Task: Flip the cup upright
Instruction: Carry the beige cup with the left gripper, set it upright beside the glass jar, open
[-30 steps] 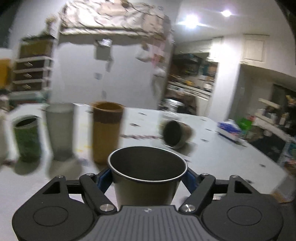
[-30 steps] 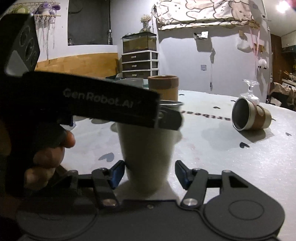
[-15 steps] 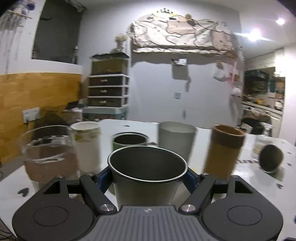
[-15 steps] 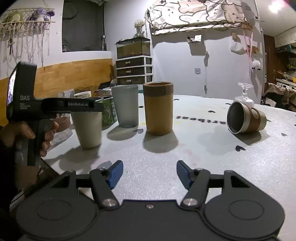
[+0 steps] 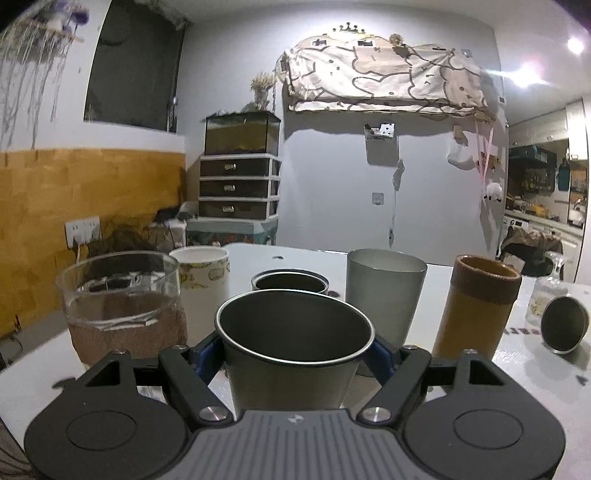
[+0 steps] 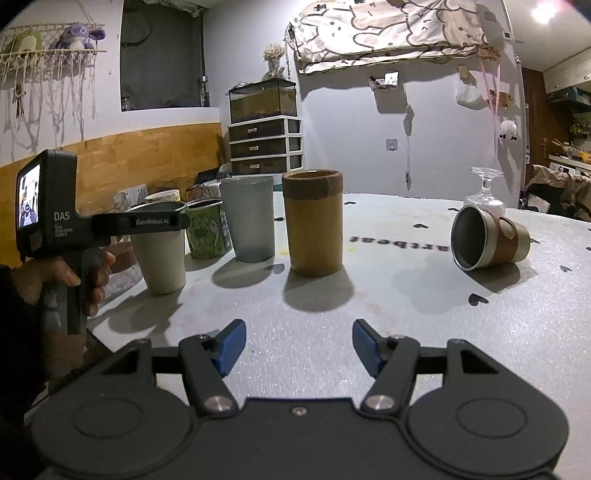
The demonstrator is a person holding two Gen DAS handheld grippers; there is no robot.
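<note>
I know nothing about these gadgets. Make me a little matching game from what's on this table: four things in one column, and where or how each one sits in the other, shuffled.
Things:
1. beige cup
2. metal cup with brown sleeve
3. stemmed glass
4. right gripper

States:
a. upside down, foot on top
b. lying on its side
c. open, with nothing between its fingers
d. upright, clamped in the left gripper

Pairs: 1-d, 2-b, 3-a, 4-c

I'm working in a lived-in home: plush toys in a macramé net (image 6: 55,40) upper left, a cartoon-print blanket (image 6: 399,33) hung above, kitchen shelving (image 5: 535,173) far right.
</note>
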